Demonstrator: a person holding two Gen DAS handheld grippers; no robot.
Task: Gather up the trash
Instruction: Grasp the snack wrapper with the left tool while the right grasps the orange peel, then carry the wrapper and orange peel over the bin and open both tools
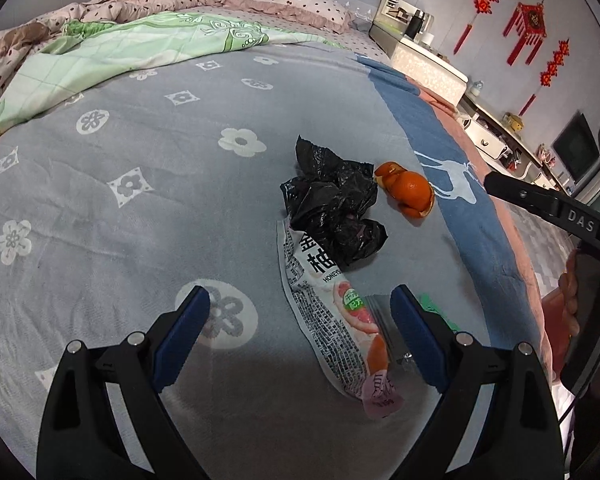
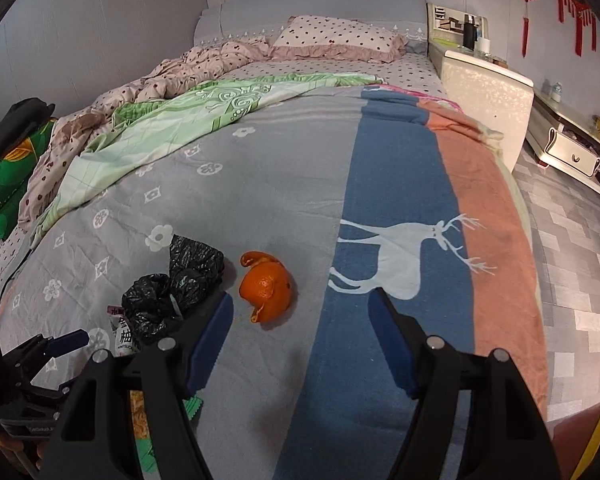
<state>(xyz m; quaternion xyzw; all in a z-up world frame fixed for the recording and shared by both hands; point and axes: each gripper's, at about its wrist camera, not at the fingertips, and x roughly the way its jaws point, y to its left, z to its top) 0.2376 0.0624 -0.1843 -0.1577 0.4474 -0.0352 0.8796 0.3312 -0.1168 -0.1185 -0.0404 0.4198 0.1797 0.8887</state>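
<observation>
The snack wrapper (image 1: 332, 320) lying low in the centre of the left wrist view carries large Chinese characters, "金" and "柚", and below them the cut-off Latin letters "HONEY". At the right edge, the other gripper's black arm (image 1: 572, 216) reads "DAS".

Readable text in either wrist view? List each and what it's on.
"DAS": white letters on the right tool, seen from the left wrist.
"HONEY…", cut off by the black bag: on the snack wrapper, with large Chinese characters "金柚"; its fine print is too small.
Red wall ornaments: character too blurred.
</observation>
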